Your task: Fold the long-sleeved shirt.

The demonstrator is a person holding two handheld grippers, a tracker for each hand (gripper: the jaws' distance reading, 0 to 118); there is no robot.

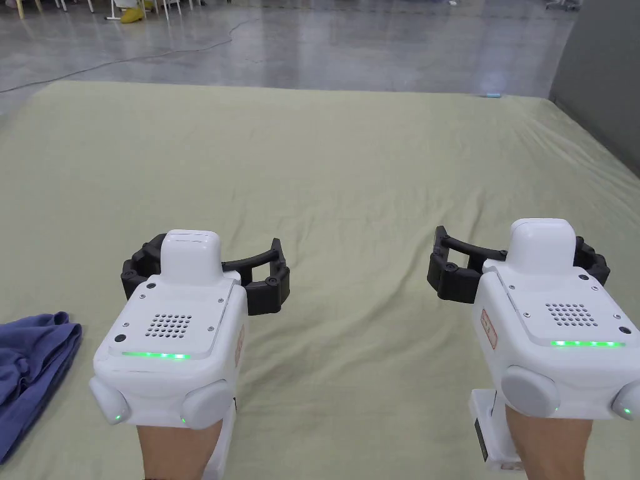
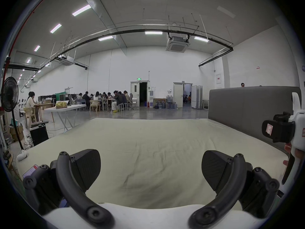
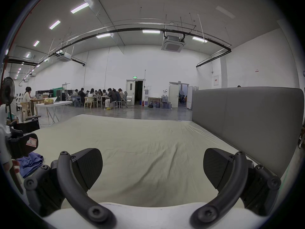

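On wrinkled green sheet [image 1: 350,162]: crumpled blue shirt [image 1: 31,362], left edge

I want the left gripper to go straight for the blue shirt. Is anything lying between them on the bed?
Nothing visible does. The blue shirt lies bunched at the near left edge of the green sheet; only bare sheet separates it from the open left gripper.

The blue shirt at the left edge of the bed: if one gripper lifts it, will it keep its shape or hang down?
The blue shirt lies crumpled in soft folds on the bed sheet, so it is probably floppy and would hang from a single pinch. It looks like thin cloth, so likely light. Its bunched layers may make the left gripper catch several at once.
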